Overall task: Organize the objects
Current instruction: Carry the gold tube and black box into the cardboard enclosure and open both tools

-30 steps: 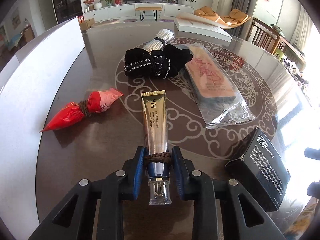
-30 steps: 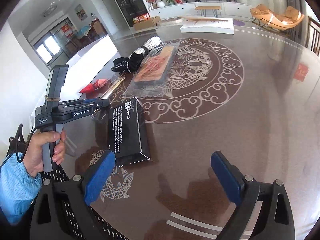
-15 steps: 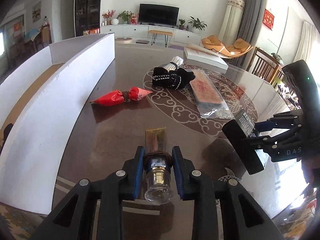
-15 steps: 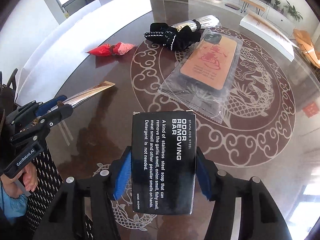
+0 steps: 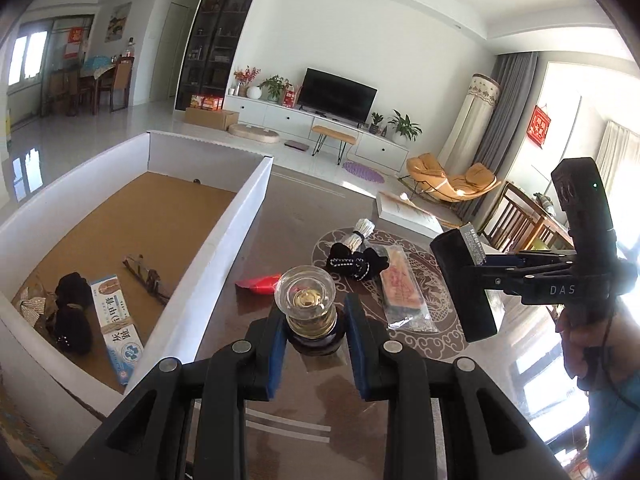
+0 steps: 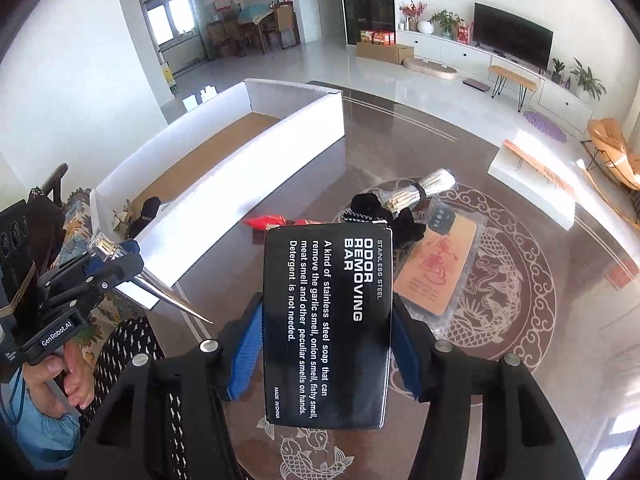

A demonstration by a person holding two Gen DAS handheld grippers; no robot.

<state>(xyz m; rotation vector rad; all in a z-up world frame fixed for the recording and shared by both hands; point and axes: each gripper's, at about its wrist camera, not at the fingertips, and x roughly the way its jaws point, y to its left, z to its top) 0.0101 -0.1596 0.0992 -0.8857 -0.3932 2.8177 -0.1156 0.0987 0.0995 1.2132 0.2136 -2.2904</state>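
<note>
My left gripper [image 5: 314, 330] is shut on a gold tube [image 5: 307, 302], held above the table with its clear cap toward the camera; in the right wrist view the tube [image 6: 160, 288] points down to the right. My right gripper [image 6: 326, 332] is shut on a black odor-removing-bar box [image 6: 328, 320], lifted off the table; the box also shows in the left wrist view [image 5: 464, 280]. The white box with a brown floor [image 5: 132, 216] stands at the left and holds a toothpaste box [image 5: 116, 320], black items and a dark strip.
On the dark patterned table [image 6: 500, 320] lie a red packet [image 6: 266, 222], a black cloth bundle [image 6: 376, 212], a bundle of white sticks [image 6: 420, 190], a bagged phone case [image 6: 440, 268] and a flat white box [image 6: 532, 178]. A chair back [image 6: 132, 344] is below my left gripper.
Both grippers have risen from the table with their loads. The tube has tilted so its cap faces the left camera. The white box's inside has come into view.
</note>
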